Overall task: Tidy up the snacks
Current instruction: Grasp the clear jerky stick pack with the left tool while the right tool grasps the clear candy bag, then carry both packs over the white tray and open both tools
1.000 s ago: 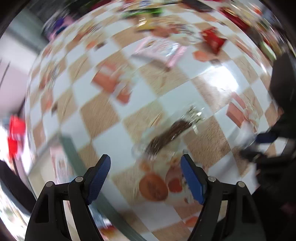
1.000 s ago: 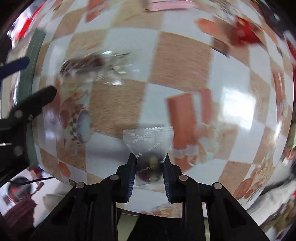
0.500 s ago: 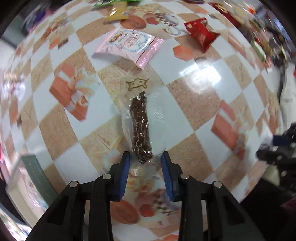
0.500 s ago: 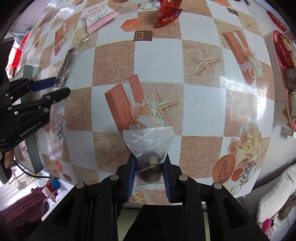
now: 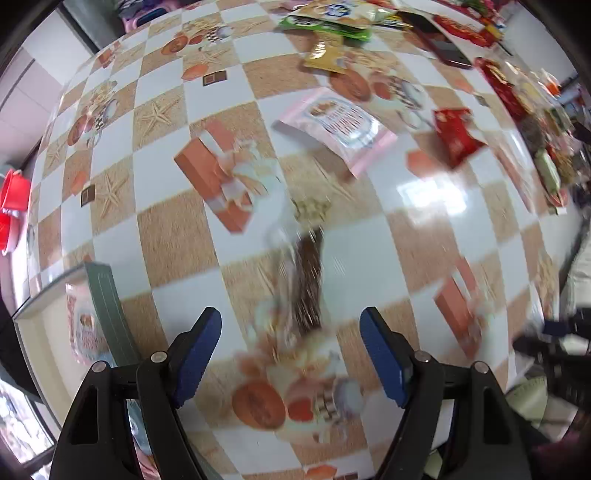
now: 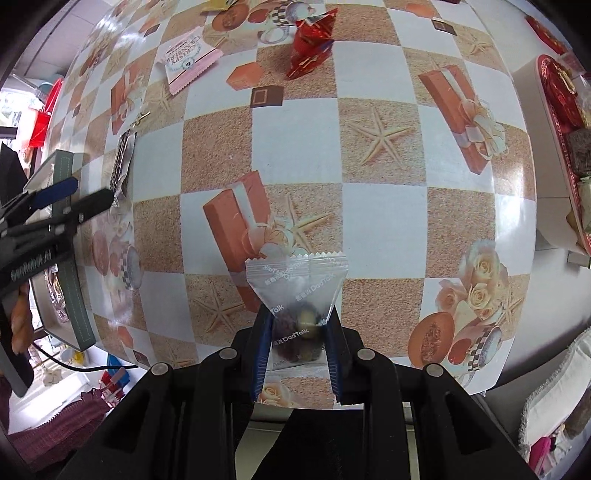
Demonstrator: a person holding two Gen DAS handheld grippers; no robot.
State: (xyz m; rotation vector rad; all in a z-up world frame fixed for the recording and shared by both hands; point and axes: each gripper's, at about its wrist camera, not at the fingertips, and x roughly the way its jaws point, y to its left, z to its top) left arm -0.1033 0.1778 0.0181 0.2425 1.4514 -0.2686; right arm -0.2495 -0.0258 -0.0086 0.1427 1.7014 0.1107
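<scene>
My left gripper point(image 5: 291, 354) is open, its blue pads wide apart, just short of a clear packet with a dark brown snack stick point(image 5: 304, 280) that lies on the checkered tablecloth. The same packet point(image 6: 122, 166) shows in the right wrist view, beyond the left gripper point(image 6: 74, 197). My right gripper point(image 6: 297, 347) is shut on a small clear DodTalk packet of dark and pale sweets point(image 6: 297, 295), held above the table's near edge.
A pink cranberry packet point(image 5: 336, 125), a red packet point(image 5: 456, 134) and a pile of green and yellow packets point(image 5: 328, 29) lie farther back. A green-rimmed box point(image 5: 107, 306) stands at the left edge. A red tray with snacks point(image 6: 565, 122) sits at the right.
My left gripper was shut on the brown stick packet half a second ago; it has opened and the packet lies free. The right gripper still holds its packet and has hardly moved.
</scene>
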